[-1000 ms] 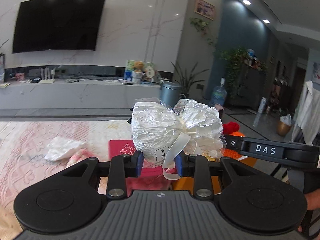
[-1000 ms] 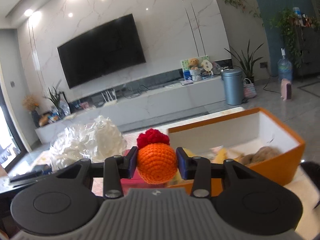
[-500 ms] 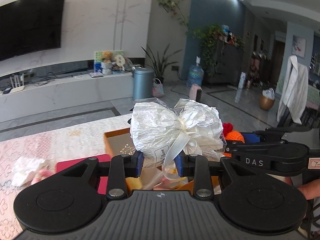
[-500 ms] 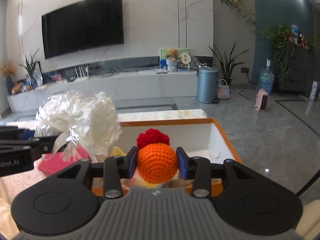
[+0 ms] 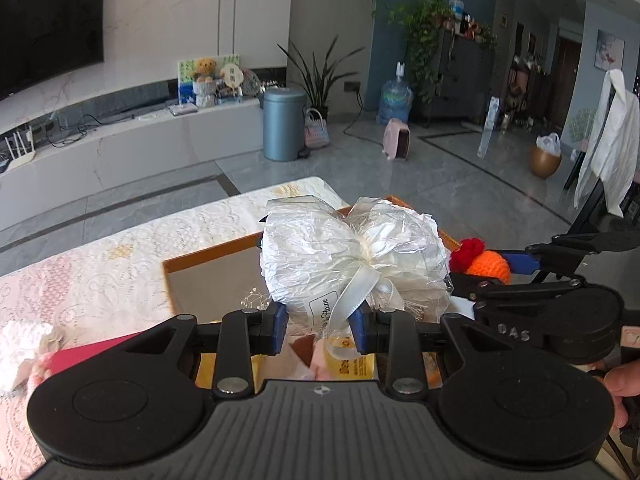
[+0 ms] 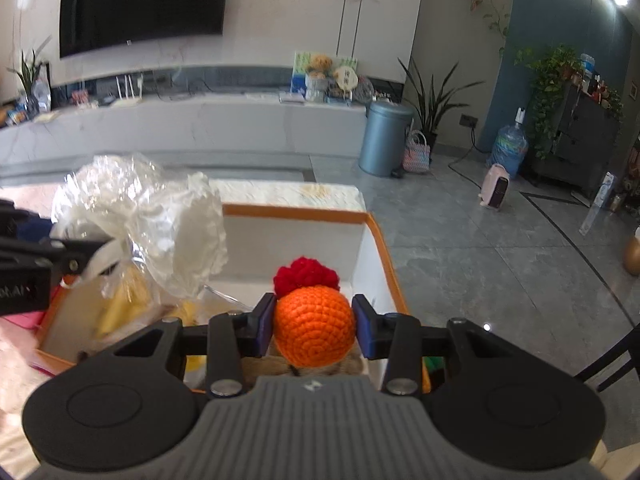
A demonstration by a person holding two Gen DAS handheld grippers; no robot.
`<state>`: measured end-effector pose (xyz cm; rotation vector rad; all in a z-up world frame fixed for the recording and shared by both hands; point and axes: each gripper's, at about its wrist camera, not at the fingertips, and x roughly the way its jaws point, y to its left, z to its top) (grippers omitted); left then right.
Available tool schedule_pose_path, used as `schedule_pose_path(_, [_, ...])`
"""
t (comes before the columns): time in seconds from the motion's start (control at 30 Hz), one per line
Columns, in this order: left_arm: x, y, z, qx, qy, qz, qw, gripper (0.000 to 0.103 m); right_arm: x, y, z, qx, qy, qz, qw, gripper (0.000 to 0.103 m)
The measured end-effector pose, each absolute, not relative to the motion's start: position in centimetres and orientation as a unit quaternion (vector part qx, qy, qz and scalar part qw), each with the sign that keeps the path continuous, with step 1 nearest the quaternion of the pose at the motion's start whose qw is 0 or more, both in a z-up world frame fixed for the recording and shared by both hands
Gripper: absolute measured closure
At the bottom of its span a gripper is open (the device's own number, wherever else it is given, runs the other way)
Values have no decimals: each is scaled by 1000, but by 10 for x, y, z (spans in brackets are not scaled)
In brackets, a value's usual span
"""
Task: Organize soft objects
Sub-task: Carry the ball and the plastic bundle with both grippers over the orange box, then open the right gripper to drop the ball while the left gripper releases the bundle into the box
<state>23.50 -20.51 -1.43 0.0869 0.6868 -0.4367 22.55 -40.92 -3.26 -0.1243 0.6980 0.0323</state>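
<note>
The left gripper (image 5: 318,328) jaws pinch a cellophane-wrapped white bundle (image 5: 352,256) at its ribbon, frame centre above the orange box (image 6: 376,236); it could snag the right gripper (image 6: 314,326) alongside. Those jaws pinch a crocheted orange ball (image 6: 314,330). Only the right view shows the box's white interior, already holding things

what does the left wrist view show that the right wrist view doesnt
Only the left wrist view: a hand on the right gripper, a red card, a ribbon tag.
Only the right wrist view: yellow items inside the orange box.
Both: the left gripper shut on the wrapped bundle, the crochet ball, the bin.
</note>
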Motion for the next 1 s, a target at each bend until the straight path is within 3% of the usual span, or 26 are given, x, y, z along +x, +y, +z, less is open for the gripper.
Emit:
schedule_pose_path(0.53, [274,-225,-56,40,402,-209,891,66,275,-424,-77,-105,395,7,913,63])
schedule_pose_path(0.7, [272,-221,-53,38,398,-208,893,63,278,-423,-78,-105,397,7,912,55])
schedule_pose_path(0.83, [269,-214,-43,28,386,-212,897,45,274,-419,-73,-119,390,9,913,49])
schedule_pose_path(1.0, [259,-208,-27,29,370,-212,904,38,264,-416,-59,-125,381,6,916,45])
